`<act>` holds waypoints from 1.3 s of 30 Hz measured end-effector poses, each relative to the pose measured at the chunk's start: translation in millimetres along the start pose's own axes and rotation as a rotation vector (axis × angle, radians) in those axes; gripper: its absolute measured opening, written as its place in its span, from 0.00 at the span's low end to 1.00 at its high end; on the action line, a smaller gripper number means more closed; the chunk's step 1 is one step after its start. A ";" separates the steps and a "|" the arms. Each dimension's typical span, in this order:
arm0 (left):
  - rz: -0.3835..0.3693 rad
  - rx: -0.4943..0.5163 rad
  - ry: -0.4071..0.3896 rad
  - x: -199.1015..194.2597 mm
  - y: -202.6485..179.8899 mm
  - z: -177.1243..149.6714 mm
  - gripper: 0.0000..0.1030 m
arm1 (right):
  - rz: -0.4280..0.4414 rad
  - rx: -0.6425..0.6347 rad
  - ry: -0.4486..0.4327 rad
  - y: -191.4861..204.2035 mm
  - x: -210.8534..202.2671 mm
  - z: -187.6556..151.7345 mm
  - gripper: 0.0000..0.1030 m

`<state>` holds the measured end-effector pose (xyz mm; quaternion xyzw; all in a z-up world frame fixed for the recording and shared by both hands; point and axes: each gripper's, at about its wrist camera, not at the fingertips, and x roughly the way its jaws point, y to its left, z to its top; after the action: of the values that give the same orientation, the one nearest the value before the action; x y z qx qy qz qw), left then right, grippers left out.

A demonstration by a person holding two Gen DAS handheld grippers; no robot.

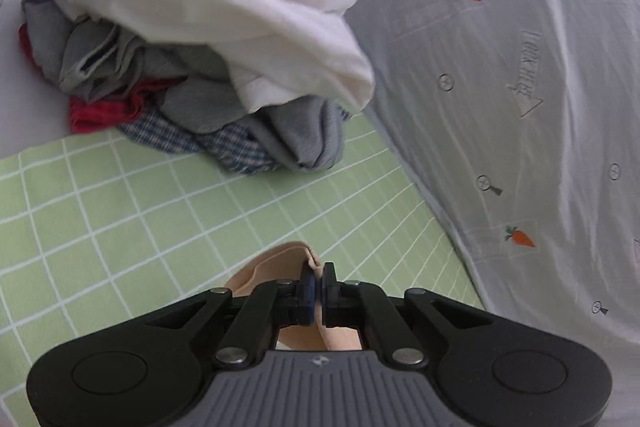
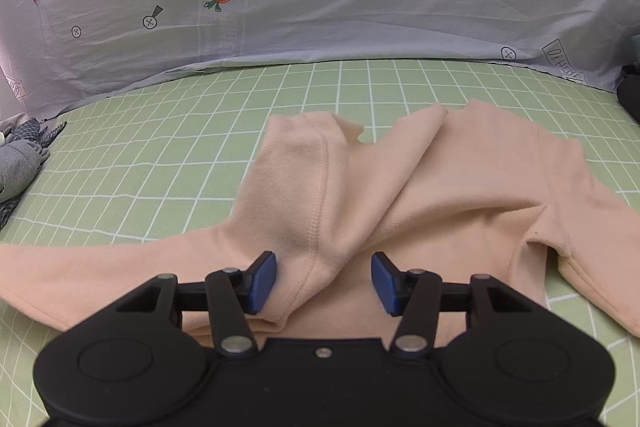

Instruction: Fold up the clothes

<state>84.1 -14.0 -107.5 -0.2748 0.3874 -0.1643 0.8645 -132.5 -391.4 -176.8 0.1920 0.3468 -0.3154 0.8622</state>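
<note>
A peach fleece top (image 2: 440, 187) lies spread on the green checked mat (image 2: 160, 155), its body bunched into a ridge down the middle and a sleeve running out to each side. My right gripper (image 2: 323, 281) is open just above its near part, blue pads either side of the ridge, gripping nothing. In the left wrist view my left gripper (image 1: 319, 285) is shut on an edge of the same peach fleece top (image 1: 276, 263), which folds up between the blue pads. Most of the garment is hidden under that gripper.
A pile of unfolded clothes (image 1: 192, 39), white on top with grey, red and blue-checked pieces below, sits at the mat's far left. A pale sheet printed with carrots (image 1: 520, 87) rises along the back of the green checked mat (image 1: 120, 211). Dark fabric (image 2: 630, 91) shows at the right edge.
</note>
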 end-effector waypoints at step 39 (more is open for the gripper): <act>-0.111 0.792 0.232 96.0 -174.4 -146.0 0.77 | -0.209 -0.021 -0.057 -97.6 -23.4 33.8 1.00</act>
<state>22.8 -251.2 -138.1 0.0787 0.3735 -0.3769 0.8439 -195.6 -471.3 -147.7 0.1366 0.3436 -0.4051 0.8362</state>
